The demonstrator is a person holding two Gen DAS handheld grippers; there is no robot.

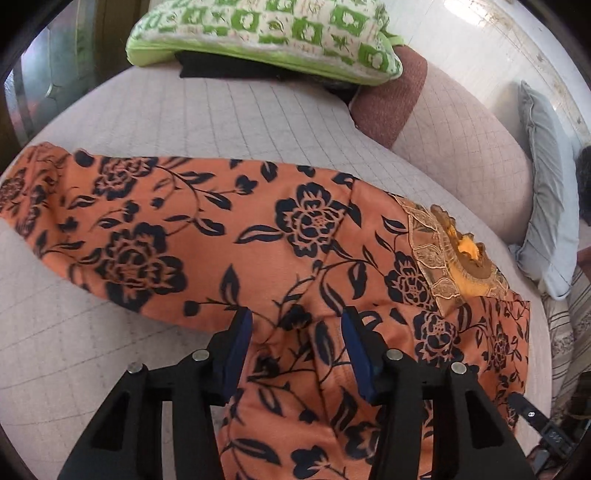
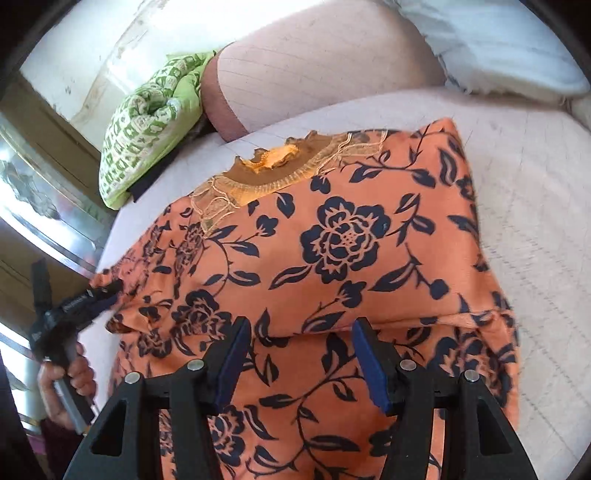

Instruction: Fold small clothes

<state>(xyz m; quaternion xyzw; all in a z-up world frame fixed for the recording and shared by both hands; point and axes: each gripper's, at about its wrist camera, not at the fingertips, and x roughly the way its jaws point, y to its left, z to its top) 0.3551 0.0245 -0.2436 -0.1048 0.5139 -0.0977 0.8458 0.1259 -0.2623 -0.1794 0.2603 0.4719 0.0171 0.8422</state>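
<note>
From the left wrist view, the orange garment (image 1: 280, 251) lies spread on a bed (image 1: 184, 114) covered with a pale quilted sheet. The cloth is orange with dark blue roses, leaves and thin stems. Its neckline (image 1: 454, 254) has golden embroidery and a yellow inside, and it sits at the right. The left hand-held gripper (image 1: 297, 325) hangs just over the cloth with its blue pads apart; no fold is between them. A green patterned pillow (image 1: 266, 33) rests at the far side.

From the right wrist view, the same garment (image 2: 332, 240) fills the middle, with the neckline (image 2: 273, 162) at the far edge. One layer is folded over, making a soft ridge. The right hand-held gripper (image 2: 301, 332) is above this ridge, pads apart, holding nothing. At the left, a hand (image 2: 70, 376) holds the other gripper at the garment's edge.
</note>
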